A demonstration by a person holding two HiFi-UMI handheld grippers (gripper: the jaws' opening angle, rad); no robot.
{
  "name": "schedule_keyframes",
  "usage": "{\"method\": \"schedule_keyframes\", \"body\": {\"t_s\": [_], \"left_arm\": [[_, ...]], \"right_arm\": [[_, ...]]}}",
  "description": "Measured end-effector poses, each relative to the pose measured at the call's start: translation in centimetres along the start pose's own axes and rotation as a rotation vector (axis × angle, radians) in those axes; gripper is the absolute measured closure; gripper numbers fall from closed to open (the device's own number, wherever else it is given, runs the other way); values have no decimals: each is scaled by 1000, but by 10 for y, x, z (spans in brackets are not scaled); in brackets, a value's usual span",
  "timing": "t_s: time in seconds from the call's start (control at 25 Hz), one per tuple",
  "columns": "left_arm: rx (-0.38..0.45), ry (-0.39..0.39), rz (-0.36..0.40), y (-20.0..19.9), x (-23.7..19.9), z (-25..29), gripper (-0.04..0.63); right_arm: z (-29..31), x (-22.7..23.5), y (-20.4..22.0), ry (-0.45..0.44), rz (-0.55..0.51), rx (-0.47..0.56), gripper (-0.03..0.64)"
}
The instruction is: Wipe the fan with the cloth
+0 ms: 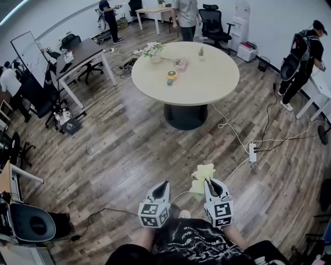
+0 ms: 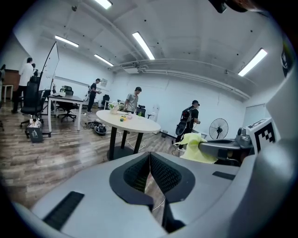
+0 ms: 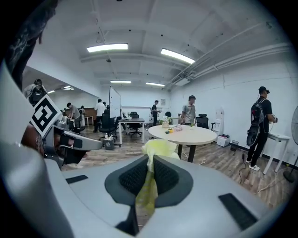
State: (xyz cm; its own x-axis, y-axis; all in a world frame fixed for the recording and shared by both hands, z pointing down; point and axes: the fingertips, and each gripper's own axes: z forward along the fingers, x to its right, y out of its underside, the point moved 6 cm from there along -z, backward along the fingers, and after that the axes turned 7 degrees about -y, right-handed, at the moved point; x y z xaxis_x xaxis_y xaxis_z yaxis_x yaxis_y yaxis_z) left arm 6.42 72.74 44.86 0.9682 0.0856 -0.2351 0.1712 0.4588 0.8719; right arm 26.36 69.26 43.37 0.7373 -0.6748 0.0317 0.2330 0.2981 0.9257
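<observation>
A yellow cloth [image 1: 202, 175] hangs bunched from my right gripper [image 1: 209, 181], which is shut on it; it shows between the pads in the right gripper view as the cloth [image 3: 156, 148] in the right gripper [image 3: 149, 168]. My left gripper [image 1: 164, 184] is beside it, shut and empty, its pads together in the left gripper view [image 2: 150, 160]. Both are held low over the wooden floor, well short of the round table [image 1: 207, 85]. A small round yellow and teal object [image 1: 171, 76] stands on that table. A standing fan [image 2: 218, 128] is by the far wall, right of the cloth [image 2: 195, 146].
A power strip [image 1: 252, 153] and white cables lie on the floor between me and the table. A flower pot [image 1: 153, 52] and small items are on the table. People stand at the far desk [image 1: 155, 10] and at the right [image 1: 300, 62]. Desks and office chairs [image 1: 77, 57] line the left.
</observation>
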Motion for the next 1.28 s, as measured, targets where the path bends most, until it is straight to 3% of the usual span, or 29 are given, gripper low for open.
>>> {"method": "schedule_keyframes", "body": {"t_s": [0.32, 0.72, 0.96, 1.28], "left_arm": [[2, 5, 12, -14, -20, 38, 574], [-16, 49, 36, -83, -106, 140, 574], [-28, 127, 84, -134, -160, 198, 574], [-53, 218, 136, -170, -203, 263, 574]], "right_arm": [[39, 12, -8, 22, 10, 5, 586], [155, 36, -58, 118, 41, -15, 586], [226, 36, -96, 199, 70, -14, 586], [291, 39, -113, 275, 119, -14, 586]]}}
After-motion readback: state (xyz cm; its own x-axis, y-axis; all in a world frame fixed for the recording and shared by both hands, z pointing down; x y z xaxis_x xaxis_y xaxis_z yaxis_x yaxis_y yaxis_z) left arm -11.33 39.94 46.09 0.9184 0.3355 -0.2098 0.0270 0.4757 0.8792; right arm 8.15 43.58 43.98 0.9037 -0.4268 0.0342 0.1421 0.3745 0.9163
